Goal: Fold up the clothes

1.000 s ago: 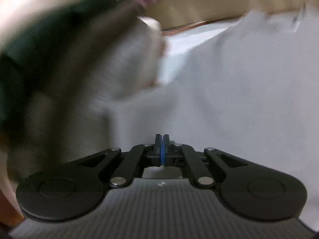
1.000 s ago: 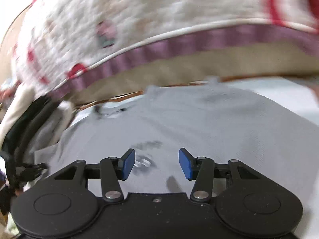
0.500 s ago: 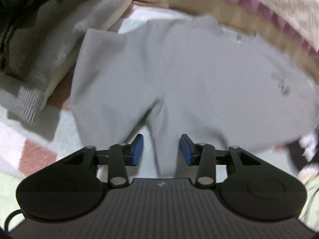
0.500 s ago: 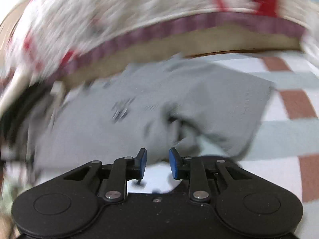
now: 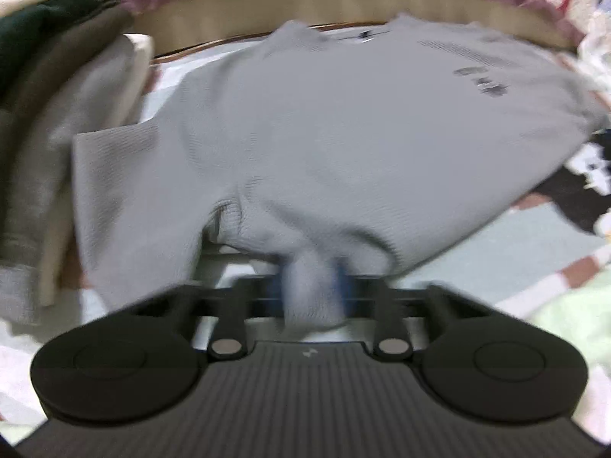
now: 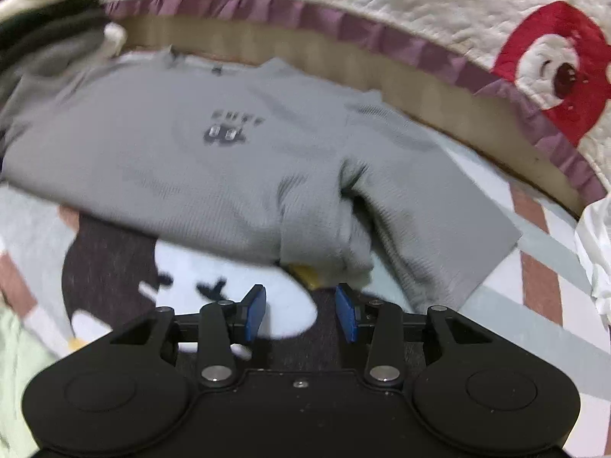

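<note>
- Clearly, the left wrist view shows the left gripper [image 5: 311, 286] pinching a bunched fold of the grey T-shirt [image 5: 324, 133] between its blue pads; the fold fills the gap and hangs down past the fingertips, though motion blur smears the pad edges.
- Only that view shows the pile of other clothes [image 5: 46, 160], grey knit and dark green, just left of the fingers, touching or nearly touching the shirt's left sleeve.
- The right wrist view shows the right gripper [image 6: 301, 309] with its pads spread and its jaws opening; nothing lies between them, and the shirt's hem sits just ahead of the fingertips, apart from both pads.
- Only the right view gives the dark chest print [image 6: 229, 129] clearly, well ahead and left of the fingers, and a small yellow patch peeking from under the bunched hem.
- The shirt lies spread on a patterned blanket [image 6: 550, 278], collar at the far side from both grippers.
- Beyond the collar, a tan band [image 6: 382, 61] with purple trim under a white quilt with red figures [image 6: 550, 57] closes off the far edge.
- Bare blanket lies to the right of the right fingers and beneath them, where a dark and white cartoon figure [image 6: 183, 274] is printed.
</note>
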A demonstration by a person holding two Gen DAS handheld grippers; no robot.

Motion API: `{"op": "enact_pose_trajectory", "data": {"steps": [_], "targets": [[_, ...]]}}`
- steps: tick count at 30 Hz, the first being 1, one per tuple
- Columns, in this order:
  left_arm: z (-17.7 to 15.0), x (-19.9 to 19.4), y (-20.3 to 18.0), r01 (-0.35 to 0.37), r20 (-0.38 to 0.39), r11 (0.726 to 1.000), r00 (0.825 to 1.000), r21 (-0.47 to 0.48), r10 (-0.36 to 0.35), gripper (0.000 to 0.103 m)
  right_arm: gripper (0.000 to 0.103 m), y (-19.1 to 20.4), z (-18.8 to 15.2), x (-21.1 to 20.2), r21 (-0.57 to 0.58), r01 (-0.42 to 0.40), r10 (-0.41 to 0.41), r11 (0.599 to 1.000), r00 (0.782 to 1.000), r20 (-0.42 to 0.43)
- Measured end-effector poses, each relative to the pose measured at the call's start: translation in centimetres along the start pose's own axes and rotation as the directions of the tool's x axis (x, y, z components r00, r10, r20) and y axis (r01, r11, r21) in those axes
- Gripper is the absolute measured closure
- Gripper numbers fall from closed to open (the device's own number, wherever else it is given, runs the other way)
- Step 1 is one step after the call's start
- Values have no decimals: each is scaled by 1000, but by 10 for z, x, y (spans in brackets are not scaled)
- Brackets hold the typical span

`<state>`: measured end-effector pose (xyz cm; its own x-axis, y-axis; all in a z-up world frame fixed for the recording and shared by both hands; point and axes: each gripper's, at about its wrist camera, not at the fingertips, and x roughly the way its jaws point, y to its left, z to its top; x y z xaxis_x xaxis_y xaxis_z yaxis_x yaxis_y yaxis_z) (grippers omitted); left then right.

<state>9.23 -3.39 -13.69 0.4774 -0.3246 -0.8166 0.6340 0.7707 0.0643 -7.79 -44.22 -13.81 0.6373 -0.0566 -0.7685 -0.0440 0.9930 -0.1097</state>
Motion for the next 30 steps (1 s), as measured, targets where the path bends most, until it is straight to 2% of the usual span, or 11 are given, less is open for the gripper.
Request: {"op": "enact_pose_trajectory", "data": {"steps": [4,5,6,9,14,18,20,23,26,28,30], "targets": [[10,-33,26,-40,113,996,992,-86,50,98,55,-17,10,8,52,-32,28,998,997,76],[12,-42,36,-38,141,991,988,-125,56,98,69,-20,12,10,60,-77,72,995,993,93],[12,-45,46,-18,144,985,989,-170,43,98,96,-26,12,9,77,-127,119,989,988,102],[5,-39,57,-12,96,978,995,-210,33,98,97,-46,11,-1,126,-261,242,957,959,148],[-3,-27,52,-48,16,980,999,-191,52,97,103,-68,1,-13,132,-133,120,982,988,100],[-9,-23,52,-37,-27,968,999,-248,31,97,94,-71,-15,-11,323,-49,37,945,998,43],[-14,-23,57,-34,-45,953,999,-302,21,95,85,-75,-20,-16,444,-68,55,894,998,42],[-24,-25,71,-34,-68,913,998,-406,7,84,35,-82,-31,-13,669,-220,200,710,974,108],[-35,-24,85,-58,-106,867,994,-495,6,54,33,-74,-45,5,806,-346,311,480,926,212],[-42,-25,94,-52,-117,828,993,-559,-16,54,33,-62,-51,16,841,-319,301,437,933,198],[-50,-31,101,46,-57,757,992,-652,-109,54,33,-56,-48,20,828,-338,279,447,932,230]]}}
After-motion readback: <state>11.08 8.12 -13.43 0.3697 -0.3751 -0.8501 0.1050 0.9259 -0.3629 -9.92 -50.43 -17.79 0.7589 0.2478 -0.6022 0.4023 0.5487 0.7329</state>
